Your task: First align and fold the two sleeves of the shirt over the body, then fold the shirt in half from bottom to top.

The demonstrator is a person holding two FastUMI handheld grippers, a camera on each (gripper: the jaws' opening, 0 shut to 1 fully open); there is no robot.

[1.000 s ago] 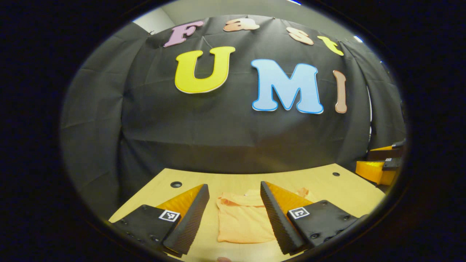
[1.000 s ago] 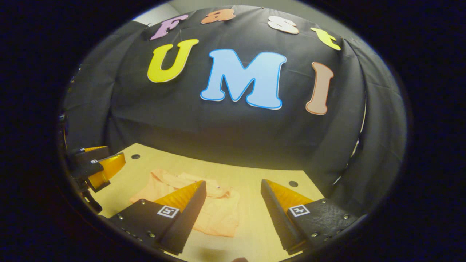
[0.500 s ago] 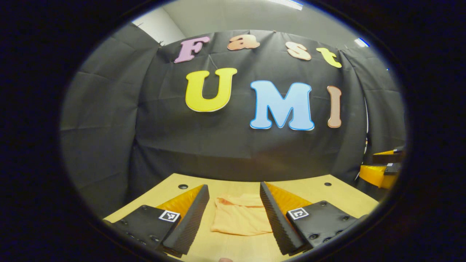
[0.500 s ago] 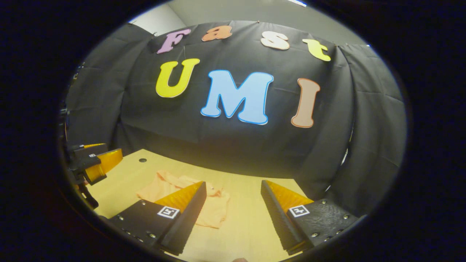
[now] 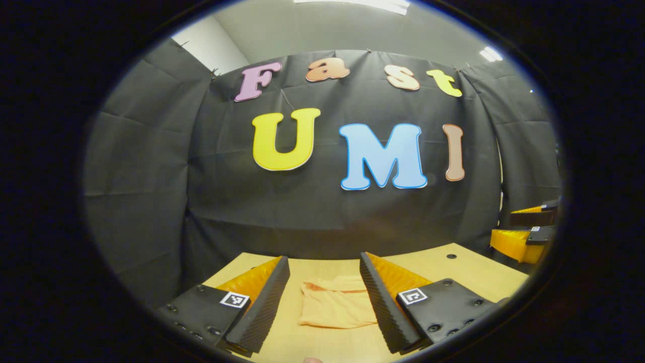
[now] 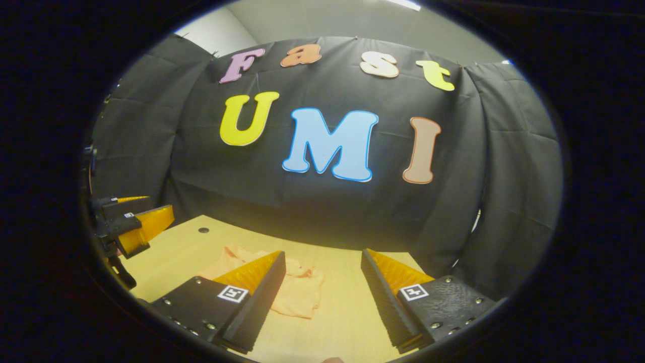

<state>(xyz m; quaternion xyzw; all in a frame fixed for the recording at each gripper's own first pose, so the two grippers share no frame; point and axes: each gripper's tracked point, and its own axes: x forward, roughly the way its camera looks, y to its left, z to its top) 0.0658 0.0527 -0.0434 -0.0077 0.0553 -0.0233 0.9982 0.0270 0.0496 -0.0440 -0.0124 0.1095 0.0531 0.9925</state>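
The orange shirt (image 5: 332, 306) lies folded into a small flat packet on the wooden table (image 5: 468, 269), seen between my left gripper's (image 5: 324, 258) fingers. That gripper is open, held above the table with nothing in it. In the right gripper view the shirt (image 6: 298, 295) lies left of centre, partly behind the left finger. My right gripper (image 6: 323, 252) is open too and holds nothing. The right gripper (image 5: 504, 227) also shows at the right edge of the left gripper view. The left gripper (image 6: 158, 206) shows at the left edge of the right gripper view. Both hover apart from the cloth.
The table (image 6: 166, 252) ends at the black cloth wall behind it. Small round holes (image 5: 447, 256) (image 6: 203, 230) sit near its back corners. Bare wood (image 6: 347, 302) surrounds the shirt on all sides.
Both grippers have drawn back from the shirt and tilted upward, so more wall and ceiling shows. The shirt looks smaller and lies still. Both stay open.
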